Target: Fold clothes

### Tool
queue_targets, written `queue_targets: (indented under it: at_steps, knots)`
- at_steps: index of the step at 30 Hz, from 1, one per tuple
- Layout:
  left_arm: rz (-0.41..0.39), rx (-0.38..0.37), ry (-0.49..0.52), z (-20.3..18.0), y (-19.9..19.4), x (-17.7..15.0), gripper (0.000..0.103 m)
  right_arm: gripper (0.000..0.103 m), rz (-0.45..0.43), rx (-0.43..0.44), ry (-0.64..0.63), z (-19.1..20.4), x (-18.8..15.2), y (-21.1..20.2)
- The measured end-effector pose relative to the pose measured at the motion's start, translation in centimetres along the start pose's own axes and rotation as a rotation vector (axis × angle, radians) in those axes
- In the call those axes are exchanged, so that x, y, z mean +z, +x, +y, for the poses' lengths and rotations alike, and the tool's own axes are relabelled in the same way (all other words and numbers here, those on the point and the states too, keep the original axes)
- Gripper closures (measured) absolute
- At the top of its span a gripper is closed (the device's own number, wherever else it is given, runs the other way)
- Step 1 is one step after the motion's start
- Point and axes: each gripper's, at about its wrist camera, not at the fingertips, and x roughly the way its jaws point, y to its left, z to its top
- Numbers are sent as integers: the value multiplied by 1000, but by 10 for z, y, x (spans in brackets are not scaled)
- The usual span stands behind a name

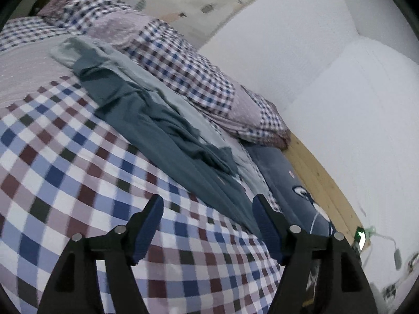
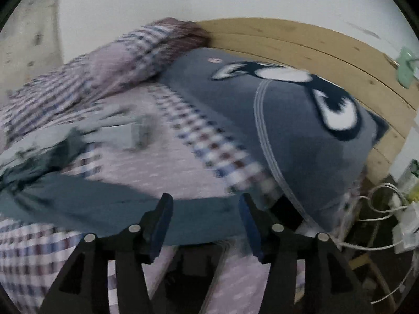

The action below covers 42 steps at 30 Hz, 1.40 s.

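The teal garment (image 1: 157, 125) lies stretched in a long crumpled strip across the checked bedspread (image 1: 65, 162), over a paler grey-green cloth (image 1: 183, 104). Its near end passes under the right gripper (image 2: 205, 204). That claw stands parted with nothing pinched, though blur makes the cloth's edge uncertain. The left gripper (image 1: 208, 204) is spread wide over the bedspread, empty, its right-hand finger beside the garment's edge. Beyond lie a checked pillow (image 1: 199, 73), a dark blue cushion (image 2: 301, 136) and the wooden headboard (image 2: 314, 47).
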Motion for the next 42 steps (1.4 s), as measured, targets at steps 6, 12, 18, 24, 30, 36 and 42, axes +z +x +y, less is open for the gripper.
queue_targets:
  at_steps: [6, 12, 18, 24, 30, 36, 42]
  knots:
    - [-59, 28, -126, 38, -22, 13, 24, 39, -20, 303, -165, 131, -24, -29]
    - [-118, 62, -229, 74, -45, 25, 24, 39, -5, 591, -429, 312, -63, -38]
    - [-161, 208, -237, 101, -66, 43, 24, 43, 4, 720, -603, 457, -99, -24]
    - [-218, 212, -349, 132, -79, 53, 24, 54, 16, 746, -697, 568, -115, 13]
    - [-202, 204, -428, 151, -72, 53, 24, 58, 61, 750, -712, 643, -109, 50]
    - [-206, 180, -475, 157, -73, 54, 24, 69, 104, 664, -688, 681, -95, 90]
    - [-217, 176, -490, 161, -79, 58, 25, 97, 100, 648, -640, 677, -84, 99]
